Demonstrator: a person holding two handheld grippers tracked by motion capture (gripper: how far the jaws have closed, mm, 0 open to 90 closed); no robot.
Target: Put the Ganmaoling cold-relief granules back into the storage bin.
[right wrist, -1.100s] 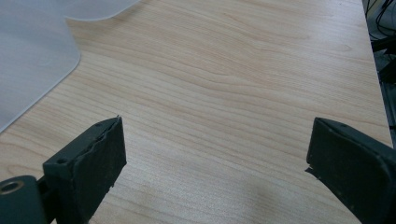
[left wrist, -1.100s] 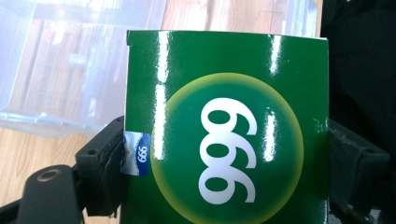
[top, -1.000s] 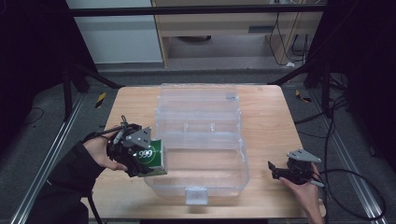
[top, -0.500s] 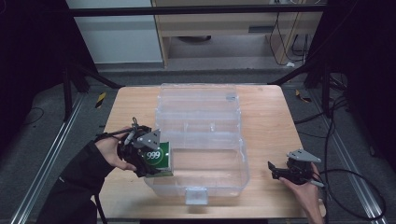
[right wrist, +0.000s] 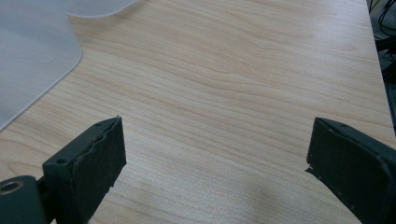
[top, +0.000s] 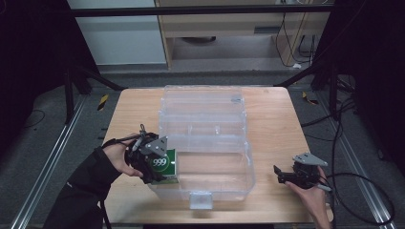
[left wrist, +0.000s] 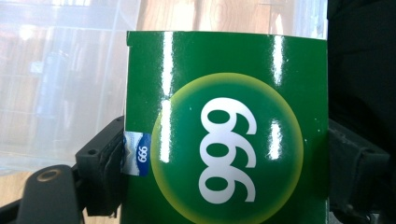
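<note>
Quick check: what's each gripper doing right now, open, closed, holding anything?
Left gripper: closed on the green box.
Right gripper: open, holding nothing, over the table.

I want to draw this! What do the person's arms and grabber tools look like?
Both tools are black. The left gripper and the right gripper each carry a grey three-cornered plate on top. Their fingers are chunky black blocks with small screw holes. A black cable loops from the right one. The left arm wears a black sleeve.

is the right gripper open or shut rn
Open: the right gripper has its two black jaws wide apart over the bare wooden table, with nothing between them.
</note>
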